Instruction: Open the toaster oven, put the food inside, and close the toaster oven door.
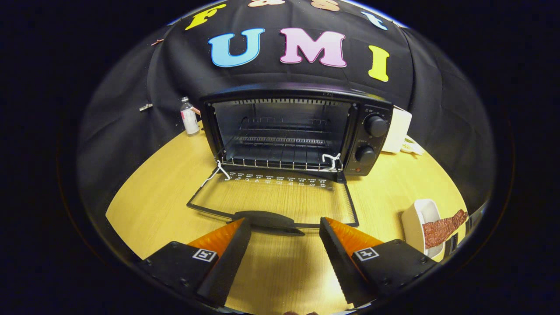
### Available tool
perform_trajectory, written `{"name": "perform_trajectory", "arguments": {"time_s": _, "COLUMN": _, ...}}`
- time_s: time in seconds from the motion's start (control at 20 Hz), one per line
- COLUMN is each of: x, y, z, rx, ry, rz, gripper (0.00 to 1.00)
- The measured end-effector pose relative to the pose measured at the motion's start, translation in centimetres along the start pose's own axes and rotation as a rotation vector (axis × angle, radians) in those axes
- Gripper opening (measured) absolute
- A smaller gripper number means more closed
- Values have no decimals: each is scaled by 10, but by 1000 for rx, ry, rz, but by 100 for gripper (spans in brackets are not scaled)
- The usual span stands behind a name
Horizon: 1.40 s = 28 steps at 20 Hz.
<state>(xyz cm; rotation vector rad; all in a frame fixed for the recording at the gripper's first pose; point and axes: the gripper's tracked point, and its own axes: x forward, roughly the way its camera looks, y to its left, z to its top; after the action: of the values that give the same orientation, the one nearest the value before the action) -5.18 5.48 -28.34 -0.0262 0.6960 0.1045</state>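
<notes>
Gripper [285, 227]: released, fingers spread wide, nothing between them but bare table [280, 271]. Fingertips just short of the door handle [267, 218], one to each side of it; contact with the handle cannot be told.

Toaster oven [297, 127]: upright at the far side of the table, back close to the black cloth wall. Door [275, 197] fully down, lying flat toward the gripper, glass panel showing the wood grain beneath. Front edge of the door, with the handle, nearest the fingers; hinge edge against the oven's lower front. White cord [218, 170] at the left hinge corner, another knot of white cord [332, 161] at the right hinge corner. Cavity open, wire rack [280, 153] across its floor. Two knobs [375, 125] stacked on the right-hand panel.

Food [444, 228]: reddish-brown strip resting in a white dish [413, 223], off to the right of the right finger, well apart from the oven, one end of the strip overhanging the dish's far rim.

Small bottle [189, 116]: upright, left of the oven, near the wall. White box [400, 129]: behind the oven's right side.

Open table on both flanks of the lowered door and between door and dish.
</notes>
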Motion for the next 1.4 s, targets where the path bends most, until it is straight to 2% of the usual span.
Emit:
{"name": "perform_trajectory", "arguments": {"time_s": 0.2, "x": -35, "y": -21, "z": 42, "rx": 10, "ry": -72, "rz": -7, "gripper": 98}}
{"name": "perform_trajectory", "arguments": {"time_s": 0.5, "x": -75, "y": -83, "z": 117, "rx": -19, "ry": -221, "rz": -50, "gripper": 98}}
{"name": "perform_trajectory", "arguments": {"time_s": 0.8, "x": -90, "y": -157, "z": 153, "rx": -73, "ry": -266, "rz": -29, "gripper": 98}}
{"name": "perform_trajectory", "arguments": {"time_s": 1.15, "x": -81, "y": -252, "z": 141, "rx": 5, "ry": -171, "rz": 31, "gripper": 98}}
{"name": "perform_trajectory", "arguments": {"time_s": 1.4, "x": -59, "y": -296, "z": 85, "rx": 135, "ry": 22, "rz": 123, "gripper": 99}}
